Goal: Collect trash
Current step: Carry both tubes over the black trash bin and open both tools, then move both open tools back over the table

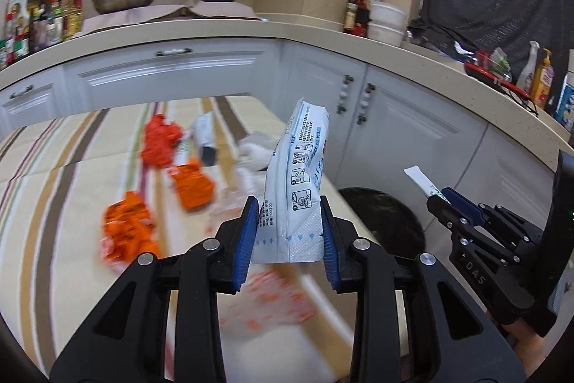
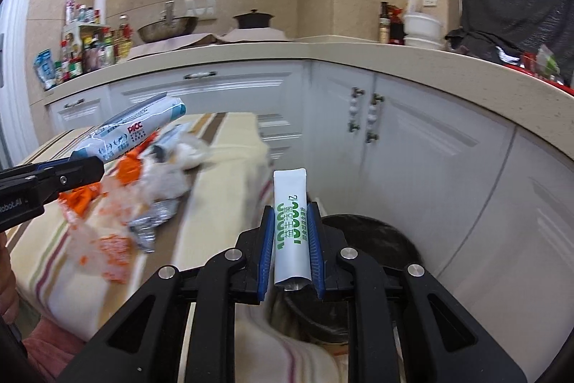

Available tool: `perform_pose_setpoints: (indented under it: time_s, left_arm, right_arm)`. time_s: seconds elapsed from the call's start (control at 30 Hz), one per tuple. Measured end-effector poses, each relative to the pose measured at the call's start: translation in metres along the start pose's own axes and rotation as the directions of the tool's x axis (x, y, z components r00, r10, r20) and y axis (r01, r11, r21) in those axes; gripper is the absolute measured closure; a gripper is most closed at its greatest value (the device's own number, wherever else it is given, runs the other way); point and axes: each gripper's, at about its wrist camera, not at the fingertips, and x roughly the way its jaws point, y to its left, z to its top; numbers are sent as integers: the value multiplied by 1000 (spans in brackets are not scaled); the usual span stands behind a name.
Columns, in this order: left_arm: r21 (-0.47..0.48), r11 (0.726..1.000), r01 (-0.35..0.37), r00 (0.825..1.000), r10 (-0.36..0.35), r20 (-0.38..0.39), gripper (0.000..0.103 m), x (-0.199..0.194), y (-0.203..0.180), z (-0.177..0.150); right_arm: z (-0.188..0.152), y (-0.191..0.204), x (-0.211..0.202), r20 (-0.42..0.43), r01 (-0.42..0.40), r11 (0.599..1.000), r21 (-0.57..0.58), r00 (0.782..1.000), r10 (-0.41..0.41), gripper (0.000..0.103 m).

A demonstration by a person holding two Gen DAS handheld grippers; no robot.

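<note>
Left tongs (image 1: 290, 232) clamped on a white-and-blue printed packet (image 1: 296, 182), right tongs (image 2: 291, 252) clamped on a white sachet (image 2: 291, 232), both held above the striped desk (image 1: 53, 174), orange wrappers (image 1: 129, 225) scattered there, black bin (image 2: 373, 239) beside it.

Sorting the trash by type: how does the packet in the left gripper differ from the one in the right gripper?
The white-and-blue pouch in the left gripper is wide and puffy; the white sachet in the right gripper is a slim, flat stick. The pouch carries blue print and pictograms, the sachet green lettering. The pouch leans; the sachet stands straight. Both are clamped at the lower end, near the black bin.
</note>
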Motion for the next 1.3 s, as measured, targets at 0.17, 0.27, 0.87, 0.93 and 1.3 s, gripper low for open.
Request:
perform_pose_setpoints:
  time_s: [0.17, 0.27, 0.87, 0.93, 1.3]
  left_arm:
    - [65, 996, 64, 997, -61, -52, 71, 38, -47, 16]
    - [89, 993, 81, 994, -74, -84, 71, 58, -68, 19]
    - [64, 998, 22, 972, -7, -236, 38, 167, -125, 34]
    - [72, 997, 21, 973, -4, -231, 38, 167, -125, 36]
    - [49, 999, -16, 992, 22, -127, 30, 105, -83, 44]
  right_arm:
    - [0, -39, 16, -4, 60, 997, 45, 998, -60, 83]
    - [-4, -58, 26, -13, 78, 994, 74, 997, -77, 83]
    - [-16, -122, 95, -71, 113, 980, 166, 992, -103, 58]
    - [-14, -122, 95, -74, 117, 978, 172, 992, -106, 57]
    - [4, -90, 56, -25, 84, 984, 160, 996, -81, 43]
